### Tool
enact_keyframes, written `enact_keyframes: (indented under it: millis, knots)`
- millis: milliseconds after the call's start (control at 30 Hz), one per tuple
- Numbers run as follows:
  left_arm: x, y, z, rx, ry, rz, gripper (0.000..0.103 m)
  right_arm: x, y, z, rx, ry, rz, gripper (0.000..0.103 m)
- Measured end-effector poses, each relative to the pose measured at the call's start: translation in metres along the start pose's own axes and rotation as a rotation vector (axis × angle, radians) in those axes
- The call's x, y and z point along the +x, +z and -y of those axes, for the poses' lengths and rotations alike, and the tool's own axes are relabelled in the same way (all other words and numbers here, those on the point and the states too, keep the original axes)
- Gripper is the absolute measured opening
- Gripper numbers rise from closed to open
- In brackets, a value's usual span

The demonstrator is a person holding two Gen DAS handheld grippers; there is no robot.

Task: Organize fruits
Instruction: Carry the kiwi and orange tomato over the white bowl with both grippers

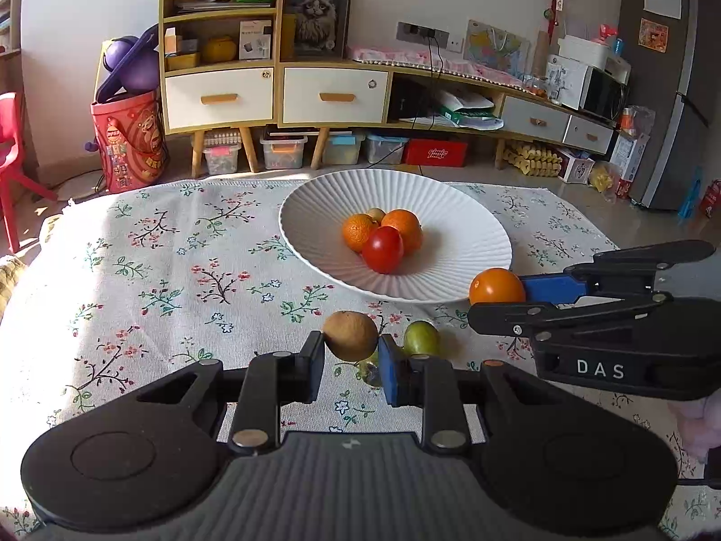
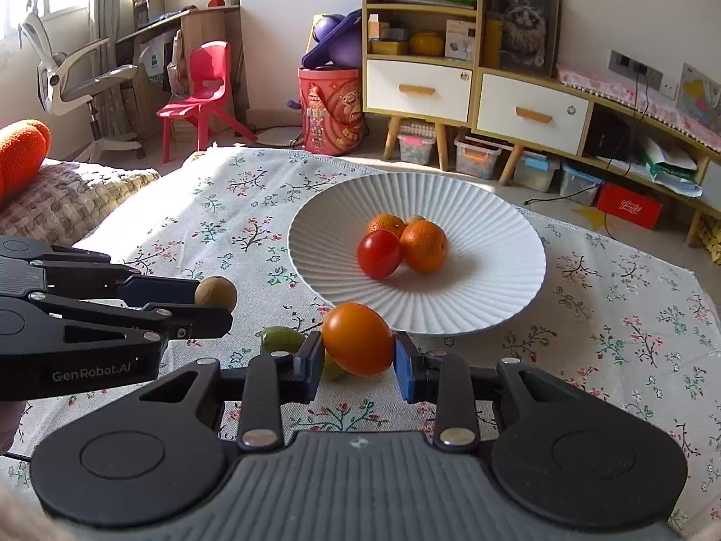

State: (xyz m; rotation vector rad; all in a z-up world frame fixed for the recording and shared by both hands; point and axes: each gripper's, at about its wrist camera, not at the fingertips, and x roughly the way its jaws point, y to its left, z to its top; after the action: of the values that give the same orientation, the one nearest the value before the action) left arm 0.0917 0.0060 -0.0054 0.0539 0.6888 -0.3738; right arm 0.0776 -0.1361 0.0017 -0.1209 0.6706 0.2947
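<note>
A white ribbed plate (image 1: pixel 315 207) (image 2: pixel 495 225) on the floral tablecloth holds a red tomato (image 1: pixel 382 249) (image 2: pixel 379 254), two oranges (image 1: pixel 404 227) (image 2: pixel 424 245) and a small brownish fruit behind them. My left gripper (image 1: pixel 351 342) (image 2: pixel 215 301) is shut on a brown round fruit (image 1: pixel 350 334) (image 2: pixel 216 292), near the plate's front edge. My right gripper (image 2: pixel 358 351) (image 1: pixel 495 297) is shut on an orange tomato (image 2: pixel 357 338) (image 1: pixel 497 286). Green fruits (image 1: pixel 421 338) (image 2: pixel 282 339) lie on the cloth beneath the grippers.
The tablecloth (image 1: pixel 180 248) covers the table up to its far edge. Behind it stand a wooden cabinet (image 1: pixel 270 90), a red bin (image 1: pixel 128 139) and storage boxes. A red chair (image 2: pixel 203 90) and a cushion (image 2: pixel 22 153) are at the left.
</note>
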Motion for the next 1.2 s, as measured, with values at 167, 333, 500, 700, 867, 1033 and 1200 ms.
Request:
enact_keyframes:
  millis: [167, 333, 500, 700, 867, 1033, 1200]
  knots:
    - [0.008, 0.011, 0.006, -0.010, -0.004, 0.009, 0.009, 0.003, 0.007, 0.014, 0.024, -0.025, 0.012, 0.030]
    - [0.016, 0.018, 0.012, -0.020, -0.005, 0.012, 0.009, 0.008, 0.012, 0.030, 0.054, -0.050, 0.013, 0.030]
    - [0.027, 0.024, 0.019, -0.016, -0.006, 0.004, 0.009, 0.014, 0.017, 0.045, 0.070, -0.074, 0.008, 0.030]
    - [0.044, 0.033, 0.026, 0.007, -0.008, -0.003, 0.009, 0.026, 0.020, 0.059, 0.100, -0.091, -0.004, 0.030]
    - [0.058, 0.038, 0.027, 0.013, 0.022, -0.015, 0.009, 0.036, 0.022, 0.062, 0.074, -0.067, -0.013, 0.030]
    - [0.063, 0.045, 0.018, 0.022, 0.044, -0.012, 0.009, 0.043, 0.023, 0.061, 0.055, -0.056, -0.030, 0.030]
    - [0.073, 0.048, 0.014, 0.084, 0.070, -0.039, 0.009, 0.047, 0.023, 0.057, 0.039, -0.040, -0.044, 0.030]
